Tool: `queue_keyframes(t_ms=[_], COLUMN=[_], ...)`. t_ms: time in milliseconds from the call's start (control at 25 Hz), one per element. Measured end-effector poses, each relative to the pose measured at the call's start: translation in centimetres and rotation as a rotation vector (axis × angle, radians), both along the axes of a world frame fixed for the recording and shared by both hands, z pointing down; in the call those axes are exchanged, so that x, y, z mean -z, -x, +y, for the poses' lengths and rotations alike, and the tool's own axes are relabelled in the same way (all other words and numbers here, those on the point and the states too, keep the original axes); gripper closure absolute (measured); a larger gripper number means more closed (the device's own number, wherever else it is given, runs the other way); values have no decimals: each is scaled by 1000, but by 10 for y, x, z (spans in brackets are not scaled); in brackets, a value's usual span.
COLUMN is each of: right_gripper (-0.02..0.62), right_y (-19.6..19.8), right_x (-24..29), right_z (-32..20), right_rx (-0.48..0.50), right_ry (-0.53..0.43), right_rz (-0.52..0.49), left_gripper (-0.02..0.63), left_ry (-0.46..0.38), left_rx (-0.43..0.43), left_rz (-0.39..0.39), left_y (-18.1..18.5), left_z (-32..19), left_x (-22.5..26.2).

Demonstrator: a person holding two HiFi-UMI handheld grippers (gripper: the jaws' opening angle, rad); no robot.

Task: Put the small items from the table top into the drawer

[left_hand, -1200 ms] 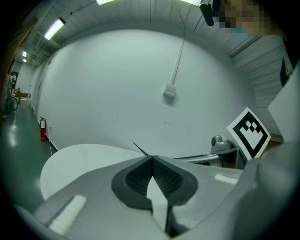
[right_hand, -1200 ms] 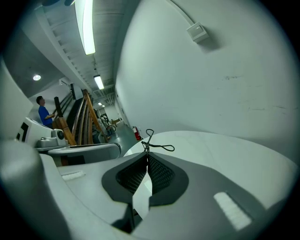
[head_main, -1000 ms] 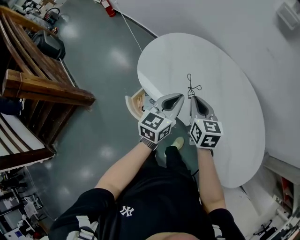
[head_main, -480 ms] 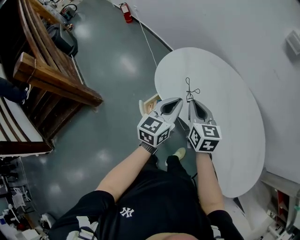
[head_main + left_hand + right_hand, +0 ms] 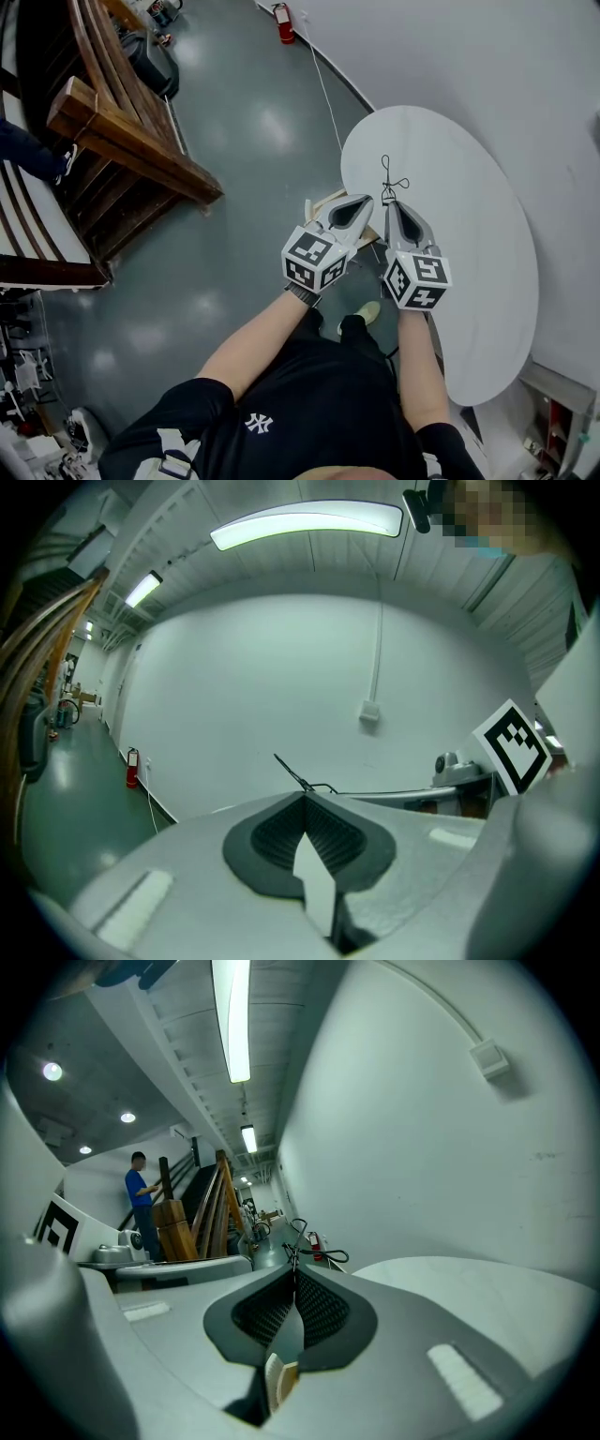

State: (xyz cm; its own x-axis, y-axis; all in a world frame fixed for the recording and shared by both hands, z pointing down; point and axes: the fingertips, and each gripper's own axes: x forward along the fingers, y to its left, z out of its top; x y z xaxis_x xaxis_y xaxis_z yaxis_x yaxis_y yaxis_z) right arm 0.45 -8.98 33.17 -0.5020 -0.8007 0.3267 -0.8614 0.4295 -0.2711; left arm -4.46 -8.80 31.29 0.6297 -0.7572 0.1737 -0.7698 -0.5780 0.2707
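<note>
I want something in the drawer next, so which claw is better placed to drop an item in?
Right. The right claw is shut on the wire, so it has something to drop. The left claw sits nearer the open drawer, but it looks shut on nothing.

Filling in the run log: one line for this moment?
left gripper: shut | right gripper: shut on black wire | drawer: open beside table

left gripper (image 5: pixel 362 201): your jaws pressed together | right gripper (image 5: pixel 390 204): jaws pinching a thin black cord (image 5: pixel 385 178) | both your forearms extended, grippers side by side, tips converging
</note>
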Motion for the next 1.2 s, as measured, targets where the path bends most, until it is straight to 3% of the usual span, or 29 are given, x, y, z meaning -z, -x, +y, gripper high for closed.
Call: queue_keyframes(t_ms=[480,920,1200], right_gripper=[563,562,561], right_y=[57,100,108], right_x=[-16,-72,-120], right_z=[5,10,18], right_rx=[68,115,130], right_ry=[19,109,169], right_rz=[1,37,56], left_gripper=[604,604,605], left_ry=[19,105,155], left_rx=[72,85,86], left_rz=[18,16,13], left_y=[64,102,111], left_z=[-3,-6,-7], left_x=[-18,-69,-110])
